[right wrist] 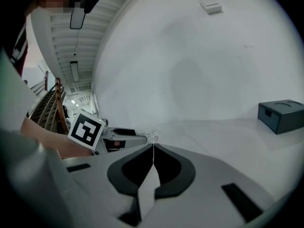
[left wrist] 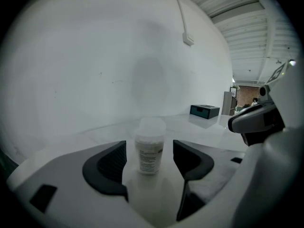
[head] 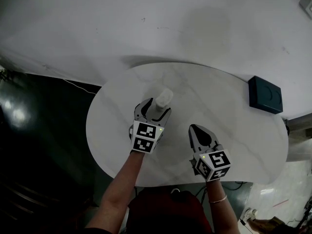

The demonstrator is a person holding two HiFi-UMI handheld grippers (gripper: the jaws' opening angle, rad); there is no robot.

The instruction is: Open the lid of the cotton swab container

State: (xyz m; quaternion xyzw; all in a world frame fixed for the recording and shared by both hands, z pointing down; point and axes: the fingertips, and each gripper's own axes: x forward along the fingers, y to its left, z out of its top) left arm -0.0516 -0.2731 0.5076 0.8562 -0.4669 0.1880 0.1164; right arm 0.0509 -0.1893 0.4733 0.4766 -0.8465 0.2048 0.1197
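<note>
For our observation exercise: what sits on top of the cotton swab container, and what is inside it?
A pale lid caps the container. Its cloudy wall and printed label hide whatever is inside.

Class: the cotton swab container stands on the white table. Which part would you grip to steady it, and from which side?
Probably the labelled body of the container, below the lid, coming in from the side near table level. It stands upright and is narrow and round, so jaws can close across it and leave the lid free. The open left gripper is aimed that way.
</note>
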